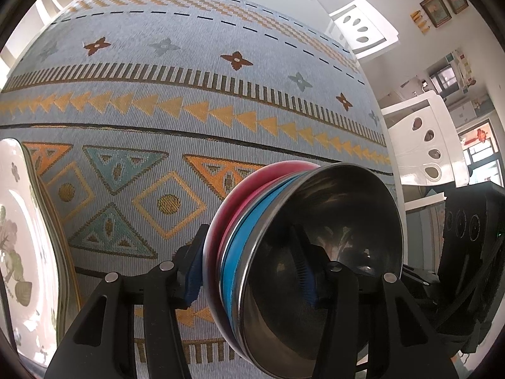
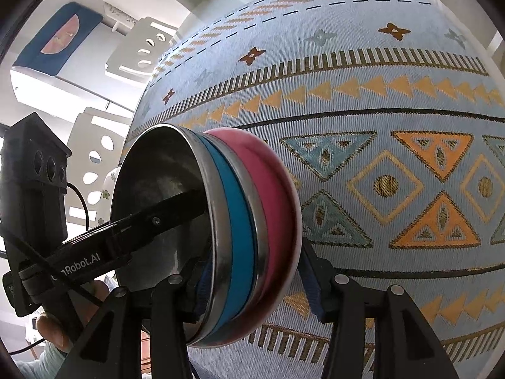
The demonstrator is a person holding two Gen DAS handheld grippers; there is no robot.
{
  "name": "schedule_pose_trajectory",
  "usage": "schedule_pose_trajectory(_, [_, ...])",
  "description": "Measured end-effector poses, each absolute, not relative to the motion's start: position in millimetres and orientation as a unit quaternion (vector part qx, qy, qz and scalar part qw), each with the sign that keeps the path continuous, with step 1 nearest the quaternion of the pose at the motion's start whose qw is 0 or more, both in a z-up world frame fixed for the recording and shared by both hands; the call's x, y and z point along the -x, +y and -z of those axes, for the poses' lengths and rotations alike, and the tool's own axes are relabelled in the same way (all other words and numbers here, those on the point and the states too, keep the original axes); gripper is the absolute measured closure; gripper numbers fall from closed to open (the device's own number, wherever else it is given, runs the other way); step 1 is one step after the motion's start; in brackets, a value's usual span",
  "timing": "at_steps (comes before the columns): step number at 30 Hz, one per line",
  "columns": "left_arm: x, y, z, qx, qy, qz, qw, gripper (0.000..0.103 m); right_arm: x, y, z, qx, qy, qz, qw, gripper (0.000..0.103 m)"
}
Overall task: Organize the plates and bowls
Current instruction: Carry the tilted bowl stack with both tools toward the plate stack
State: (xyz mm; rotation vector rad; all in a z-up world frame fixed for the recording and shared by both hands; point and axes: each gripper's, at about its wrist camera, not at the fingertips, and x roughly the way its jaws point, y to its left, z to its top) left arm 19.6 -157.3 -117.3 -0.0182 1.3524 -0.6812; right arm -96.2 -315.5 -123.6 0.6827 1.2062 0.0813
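A blue woven tablecloth with orange triangles, diamonds and small flowers covers the table under me, with white cut-out chairs standing around its edge.

My left gripper straddles one side of a nested stack of bowls: one blue-padded finger sits against the outside of the pink bowl, the other reaches inside the steel bowl on top. The jaws are partly open, about as wide as the stack's wall is thick, and seem to clamp it, though I cannot see the inner pad clearly.

My right gripper does the same on the opposite side of the stack: one pad lies outside the pink bowl, the other finger goes into the steel bowl. Here too the jaws are partly open around the wall, pads close on it.

Between pink and steel sits a blue bowl, its band showing. The stack is tilted up on edge over the cloth, with its mouth turned away from the cloth.

Farther out, a floral plate lies at the left edge of the left view.
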Motion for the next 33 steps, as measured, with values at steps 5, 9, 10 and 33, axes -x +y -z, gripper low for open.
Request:
schedule_pose_trajectory(5, [-17.6,-156.9,117.0,0.005,0.612,0.309,0.728,0.057,97.4,-311.9,122.6,-0.309,0.553,-0.034,0.773,0.053])
schedule_pose_trajectory(9, [-15.4,-154.8,116.3,0.009,0.613,0.307,0.728,0.057,98.6,-304.5,117.7,-0.277,0.548,-0.028,0.789,0.054])
schedule_pose_trajectory(10, [-14.8,-154.4,116.3,0.009,0.613,0.307,0.728,0.057,99.5,-303.2,117.0,-0.273,0.547,-0.028,0.791,0.054])
schedule_pose_trajectory(33, [1.7,-150.4,102.3,0.02,0.593,0.314,0.741,0.057,114.7,-301.1,108.4,-0.256,0.537,-0.026,0.804,0.055])
